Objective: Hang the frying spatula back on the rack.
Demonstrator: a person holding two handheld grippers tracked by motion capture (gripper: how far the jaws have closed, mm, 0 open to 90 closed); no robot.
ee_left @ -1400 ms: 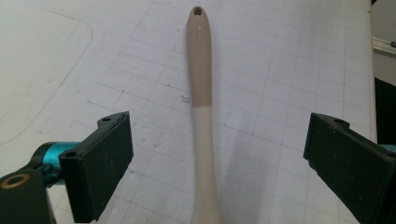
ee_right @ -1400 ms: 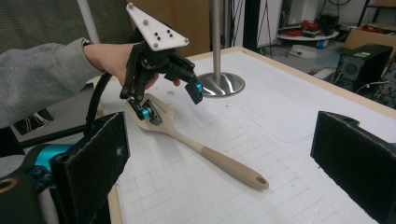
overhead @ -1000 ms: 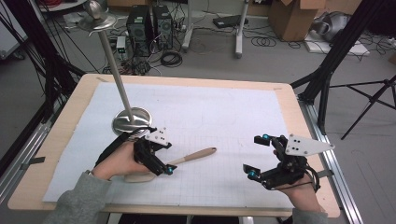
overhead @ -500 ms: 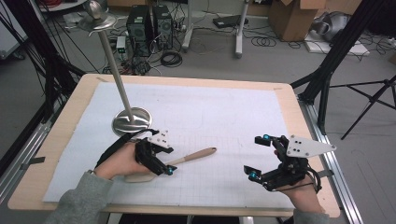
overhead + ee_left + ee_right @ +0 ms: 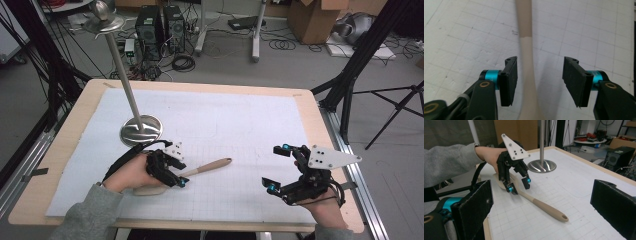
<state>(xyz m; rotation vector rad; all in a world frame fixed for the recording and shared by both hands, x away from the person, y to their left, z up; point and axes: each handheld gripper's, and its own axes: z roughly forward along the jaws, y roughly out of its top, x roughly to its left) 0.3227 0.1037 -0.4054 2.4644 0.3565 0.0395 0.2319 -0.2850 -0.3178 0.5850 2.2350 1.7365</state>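
**Left jaws straddle the spoon's neck; right jaws stand spread and empty**

The left gripper (image 5: 537, 82) has its jaws on either side of a beige spoon (image 5: 526, 75), which runs straight up between them in the left gripper view. The jaws have just been closing, yet a gap shows on both sides of the spoon's narrow neck, so the pads are not pressing on it. The neck lies nearer one pad than the other. The spoon lies flat on the white gridded mat (image 5: 240, 120) that covers the counter (image 5: 80, 115). In the high view its bowl end sits under the left hand (image 5: 131, 172), and its darker handle (image 5: 212, 166) points away toward the middle of the mat, ending in a small hole.

The right gripper (image 5: 280, 167) is well apart from the spoon, near the mat's right edge, its jaws spread wide with nothing between them.

Just beyond the left hand, the round base (image 5: 141, 129) of a metal stand rests on the mat, its pole (image 5: 120, 65) rising from it.
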